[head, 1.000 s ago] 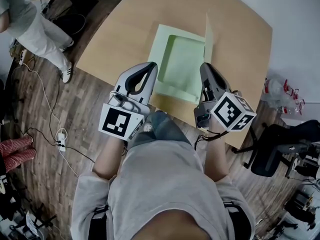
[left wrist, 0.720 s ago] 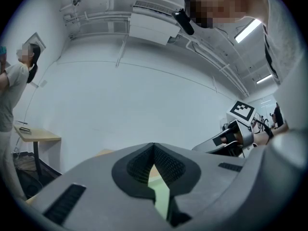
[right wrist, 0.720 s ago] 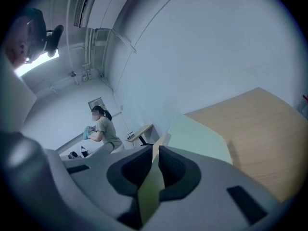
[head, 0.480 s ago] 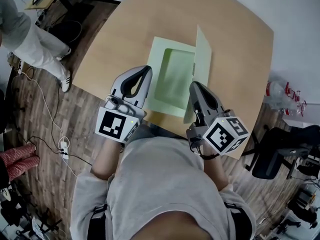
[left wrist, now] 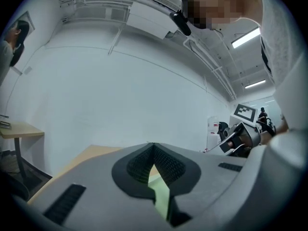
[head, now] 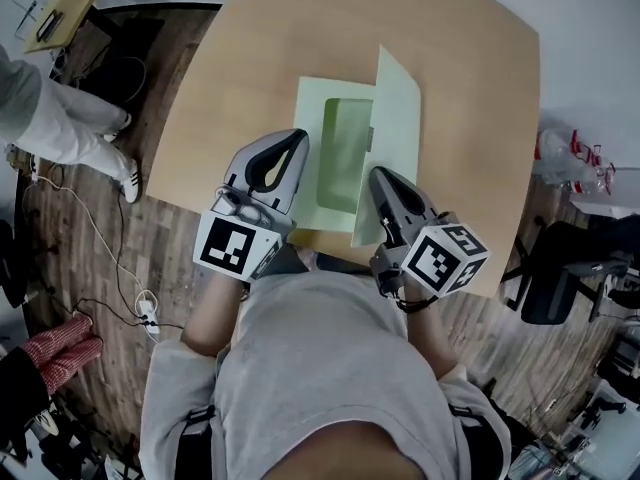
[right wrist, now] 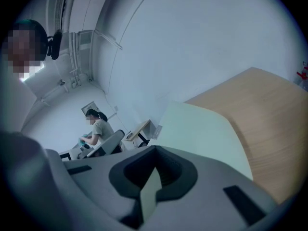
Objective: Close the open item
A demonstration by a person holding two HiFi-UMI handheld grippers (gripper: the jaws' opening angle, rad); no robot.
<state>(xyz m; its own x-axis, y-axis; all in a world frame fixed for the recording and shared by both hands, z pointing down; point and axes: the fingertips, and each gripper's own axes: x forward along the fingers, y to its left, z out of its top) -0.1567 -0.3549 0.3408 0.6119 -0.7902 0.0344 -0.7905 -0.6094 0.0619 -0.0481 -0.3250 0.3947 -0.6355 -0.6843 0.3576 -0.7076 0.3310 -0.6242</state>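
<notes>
A pale green folder-like case lies on the wooden table, its shallow recess facing up. Its cover is hinged on the right and leans leftward over the recess, half lowered. My right gripper is shut on the cover's near edge; the right gripper view shows the thin green sheet pinched between the jaws and the cover stretching away. My left gripper is at the case's left edge, and the left gripper view shows green sheet clamped in the jaws.
A person in white trousers stands on the wood floor at the left, near cables. An office chair and bottles are to the right of the table. Another person sits at a far desk.
The cover has swung from upright to leaning left over the recess. My right gripper has moved left and nearer to me with it. The left gripper stays at the left edge.
</notes>
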